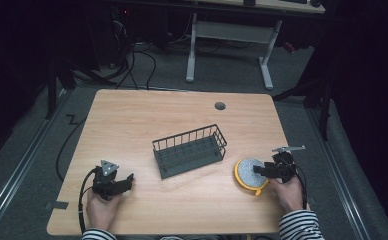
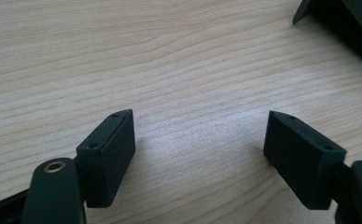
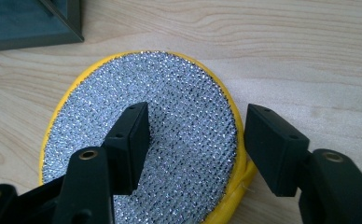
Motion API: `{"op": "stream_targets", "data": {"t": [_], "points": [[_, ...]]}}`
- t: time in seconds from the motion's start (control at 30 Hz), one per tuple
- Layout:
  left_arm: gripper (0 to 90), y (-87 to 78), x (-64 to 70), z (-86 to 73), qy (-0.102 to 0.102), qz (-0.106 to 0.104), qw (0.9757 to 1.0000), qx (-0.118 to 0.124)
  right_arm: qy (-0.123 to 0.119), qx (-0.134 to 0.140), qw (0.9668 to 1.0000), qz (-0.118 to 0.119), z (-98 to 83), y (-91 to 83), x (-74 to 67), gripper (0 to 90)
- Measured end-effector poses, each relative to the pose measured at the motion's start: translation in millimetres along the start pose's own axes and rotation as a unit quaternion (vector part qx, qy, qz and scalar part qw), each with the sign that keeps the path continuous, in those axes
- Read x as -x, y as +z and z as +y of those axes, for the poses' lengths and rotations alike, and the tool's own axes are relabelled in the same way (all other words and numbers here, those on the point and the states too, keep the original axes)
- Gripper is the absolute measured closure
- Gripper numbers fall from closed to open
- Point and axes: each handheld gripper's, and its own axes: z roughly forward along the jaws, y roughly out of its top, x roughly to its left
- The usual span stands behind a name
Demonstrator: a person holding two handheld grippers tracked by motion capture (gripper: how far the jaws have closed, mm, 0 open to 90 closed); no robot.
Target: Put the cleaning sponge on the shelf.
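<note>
A round scrub pad [image 1: 249, 172] with a silver mesh top and yellow rim lies flat on the wooden table [image 1: 132, 115], at the front right. My right gripper [image 1: 263, 171] is low over the pad's right edge. In the right gripper view the gripper [image 3: 198, 112] is open, straddling the pad [image 3: 179, 93]: one jaw is over the mesh and the other is just outside the yellow rim. Neither pad presses on it. My left gripper [image 1: 126, 181] rests at the front left. Its jaws [image 2: 200, 116] stand wide open over bare wood with nothing between them.
A dark wire basket [image 1: 189, 150] stands at the table's middle, between the two hands; its corner shows in the right gripper view [image 3: 30, 23] and in the left gripper view [image 2: 351, 23]. A round cable hole [image 1: 220, 106] lies near the far edge.
</note>
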Motion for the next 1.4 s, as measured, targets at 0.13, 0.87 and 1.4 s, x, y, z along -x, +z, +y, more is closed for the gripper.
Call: {"op": "stream_targets", "data": {"t": [0.13,0.87,1.4], "points": [[25.4,-0.6,0.8,-0.6,-0.003,0.004,1.0,0.0,-0.004,-0.012,0.9999,-0.002,1.3,0.4,-0.3,45.0],[25.6,-0.7,0.6,-0.7,-0.003,0.004,1.0,0.0,-0.046,-0.011,0.9987,-0.018,-0.2,-3.0,-8.4,81.0],[25.6,0.0,0.6,0.2,-0.003,0.005,1.0,-0.001,-0.047,0.024,0.9986,0.004,7.7,-19.9,-12.0,82.8]]}}
